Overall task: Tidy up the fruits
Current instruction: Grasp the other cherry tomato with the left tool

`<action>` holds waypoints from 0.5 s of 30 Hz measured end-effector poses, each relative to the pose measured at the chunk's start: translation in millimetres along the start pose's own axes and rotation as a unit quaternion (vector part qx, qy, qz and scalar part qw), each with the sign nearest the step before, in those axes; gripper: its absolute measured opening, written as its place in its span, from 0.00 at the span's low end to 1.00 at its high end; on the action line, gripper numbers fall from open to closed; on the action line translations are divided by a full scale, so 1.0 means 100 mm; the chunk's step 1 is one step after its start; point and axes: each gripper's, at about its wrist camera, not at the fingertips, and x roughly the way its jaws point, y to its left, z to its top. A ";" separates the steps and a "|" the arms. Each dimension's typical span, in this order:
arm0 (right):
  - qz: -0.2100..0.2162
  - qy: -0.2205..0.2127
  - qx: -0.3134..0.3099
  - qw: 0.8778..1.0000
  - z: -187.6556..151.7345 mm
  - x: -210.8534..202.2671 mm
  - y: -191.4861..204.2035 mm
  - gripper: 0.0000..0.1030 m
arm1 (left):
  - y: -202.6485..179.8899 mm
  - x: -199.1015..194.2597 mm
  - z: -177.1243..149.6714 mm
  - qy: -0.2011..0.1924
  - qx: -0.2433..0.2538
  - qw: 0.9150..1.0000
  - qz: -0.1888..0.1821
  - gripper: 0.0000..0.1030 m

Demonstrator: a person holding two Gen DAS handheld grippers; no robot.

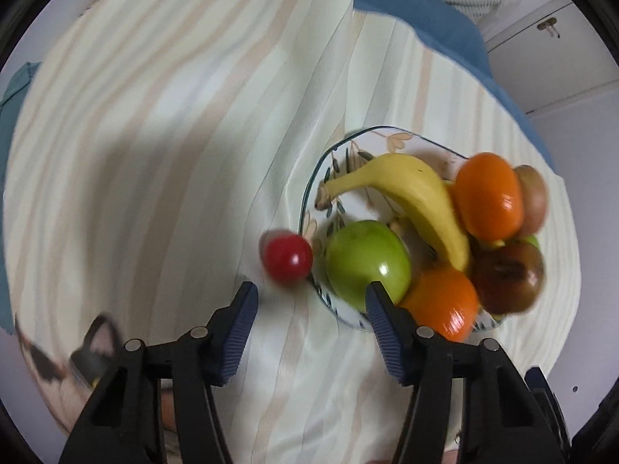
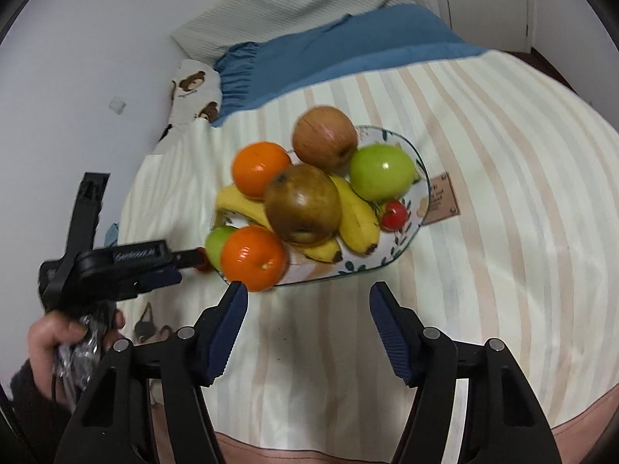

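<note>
A floral plate [image 1: 340,154] [image 2: 419,162] on the striped cloth holds bananas [image 1: 410,193] [image 2: 356,212], two oranges [image 1: 489,197] [image 2: 253,257], green apples [image 1: 365,265] [image 2: 381,172], a brown apple [image 1: 508,276] [image 2: 303,203], a reddish apple [image 2: 325,141] and a small red fruit [image 2: 394,214]. Another small red fruit [image 1: 287,257] lies on the cloth just left of the plate. My left gripper [image 1: 311,294] is open and empty, just short of it and of the green apple; it also shows in the right wrist view [image 2: 185,259]. My right gripper [image 2: 307,294] is open and empty before the plate.
The cloth [image 1: 154,135] covers a bed with a blue sheet [image 2: 329,50] and a pillow [image 2: 301,4] behind. A bear-print fabric [image 2: 193,89] lies at the left. A brown label [image 2: 443,199] sits right of the plate. A cupboard [image 1: 561,50] stands at the far right.
</note>
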 end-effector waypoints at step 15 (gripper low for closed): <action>-0.008 -0.010 0.001 1.000 0.11 -0.01 -0.02 0.65 | 0.12 -0.12 -0.14 -0.016 0.057 0.998 -0.015 0.41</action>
